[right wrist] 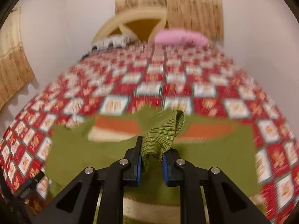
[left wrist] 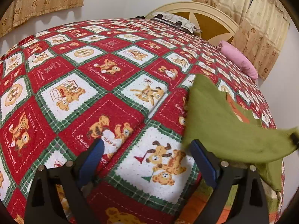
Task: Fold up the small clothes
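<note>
A small green knit garment [right wrist: 97,155] with orange and cream stripes lies on a red, white and green teddy-bear quilt [left wrist: 104,85]. My right gripper [right wrist: 151,158] is shut on a ribbed green edge of the garment [right wrist: 164,130] and lifts it above the rest. In the left wrist view the raised green cloth [left wrist: 220,123] stretches to the right, beside the right finger. My left gripper [left wrist: 147,145] is open and empty above the quilt, just left of the garment. The right wrist view is blurred by motion.
The quilt covers a bed. A pink pillow [left wrist: 239,59] and a patterned pillow [left wrist: 173,19] lie at the cream headboard [left wrist: 211,15]. Beige curtains [left wrist: 261,28] hang on the white walls. The bed edge drops off at the right [left wrist: 280,130].
</note>
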A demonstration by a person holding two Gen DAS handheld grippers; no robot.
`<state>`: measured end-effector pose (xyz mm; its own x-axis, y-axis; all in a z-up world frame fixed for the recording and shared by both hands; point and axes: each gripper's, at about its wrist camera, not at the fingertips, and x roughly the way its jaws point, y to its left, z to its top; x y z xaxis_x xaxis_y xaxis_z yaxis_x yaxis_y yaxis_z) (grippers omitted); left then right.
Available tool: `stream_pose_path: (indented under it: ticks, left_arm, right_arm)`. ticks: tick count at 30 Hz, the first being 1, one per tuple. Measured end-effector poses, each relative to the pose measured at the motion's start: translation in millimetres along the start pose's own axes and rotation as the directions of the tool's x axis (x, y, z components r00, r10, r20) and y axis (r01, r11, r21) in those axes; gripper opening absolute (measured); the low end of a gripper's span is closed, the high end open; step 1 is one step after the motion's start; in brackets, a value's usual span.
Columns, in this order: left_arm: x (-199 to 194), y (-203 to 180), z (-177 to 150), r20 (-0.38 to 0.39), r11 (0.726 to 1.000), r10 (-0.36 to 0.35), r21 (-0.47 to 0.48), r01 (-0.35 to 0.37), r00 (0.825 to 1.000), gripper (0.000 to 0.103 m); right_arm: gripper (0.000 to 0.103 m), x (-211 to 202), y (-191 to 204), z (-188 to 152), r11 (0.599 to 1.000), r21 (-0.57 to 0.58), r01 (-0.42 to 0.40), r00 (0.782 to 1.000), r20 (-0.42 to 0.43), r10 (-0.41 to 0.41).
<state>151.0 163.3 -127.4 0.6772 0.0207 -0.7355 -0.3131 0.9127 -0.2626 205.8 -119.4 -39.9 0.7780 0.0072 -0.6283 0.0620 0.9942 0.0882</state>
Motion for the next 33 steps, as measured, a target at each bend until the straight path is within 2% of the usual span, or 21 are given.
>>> stream_pose_path:
  ticks: [2,4,7,10,12,13,15,16,17,19,22,24,27,30,33]
  left_arm:
    - [0.3,-0.3,0.0,-0.001,1.0,0.0,0.0,0.0,1.0,0.096]
    - [0.0,-0.7,-0.2,0.0,1.0,0.001,0.001,-0.001,1.0,0.096]
    - [0.6,-0.7,-0.4,0.0,1.0,0.004,0.003,-0.004,1.0,0.096]
    - [1.2,-0.9,-0.7,-0.001,1.0,0.007,0.005,-0.007,1.0,0.096]
    - [2.0,-0.5,-0.9,-0.001,1.0,0.011,0.008,-0.011,1.0,0.096]
    - [2.2,-0.4,-1.0,-0.002,1.0,0.012,0.009,-0.012,1.0,0.096]
    - [1.8,-1.3,-1.3,-0.001,1.0,0.013,0.009,-0.013,1.0,0.096]
    - [2.1,-0.4,-1.1,-0.002,1.0,0.013,0.009,-0.013,1.0,0.096]
    - [1.7,-1.5,-1.2,-0.001,1.0,0.013,0.009,-0.013,1.0,0.096]
    - [1.6,-0.8,-1.0,-0.001,1.0,0.01,0.007,-0.01,1.0,0.096]
    - [1.1,-1.2,-1.0,-0.001,1.0,0.004,0.008,-0.004,1.0,0.096]
    - [0.0,-4.2,-0.4,-0.011,1.0,-0.009,0.025,0.009,1.0,0.096]
    - [-8.3,-16.8,2.8,-0.007,0.997,-0.028,0.074,0.029,1.0,0.096]
    - [-15.4,-47.2,6.7,0.003,0.991,-0.032,0.13,0.031,0.999,0.096]
    - [-7.5,-84.8,4.8,-0.007,0.969,-0.009,0.246,0.01,1.0,0.096]
  right_arm:
    - [0.017,-18.3,-6.5,14.0,1.0,-0.02,0.022,0.998,0.053,-0.021]
    - [0.017,-35.1,-18.1,20.8,0.995,-0.051,0.09,0.991,0.104,-0.084]
    - [0.017,-40.9,-40.0,14.5,0.98,-0.073,0.183,0.978,0.119,-0.173]
    - [0.017,-24.0,-71.6,-10.0,0.979,-0.058,0.195,0.98,0.038,-0.193]
    - [0.019,-9.6,-83.4,-29.9,0.97,-0.074,0.232,0.972,-0.003,-0.233]
    - [0.022,0.7,-88.0,-42.0,0.964,-0.095,0.248,0.967,-0.029,-0.252]
    - [0.042,19.6,-94.3,-60.7,0.949,-0.132,0.284,0.948,-0.108,-0.299]
    - [0.042,23.9,-99.3,-66.7,0.946,-0.134,0.294,0.94,-0.136,-0.312]
    - [0.042,23.2,-103.5,-70.2,0.948,-0.118,0.296,0.938,-0.15,-0.312]
    - [0.042,3.1,-119.8,-70.1,0.956,-0.016,0.291,0.951,-0.105,-0.291]
    - [0.042,-41.9,-146.8,-66.3,0.923,0.156,0.351,0.935,-0.005,-0.355]
    - [0.042,-61.8,-154.6,-64.2,0.926,0.213,0.311,0.945,0.038,-0.326]
    - [0.042,-65.0,-143.6,-60.0,0.958,0.157,0.241,0.969,0.023,-0.247]
    - [0.042,-51.8,-122.8,-59.2,0.979,0.097,0.179,0.984,-0.013,-0.179]
    - [0.042,-25.2,-103.2,-68.1,0.986,0.072,0.148,0.987,-0.069,-0.143]
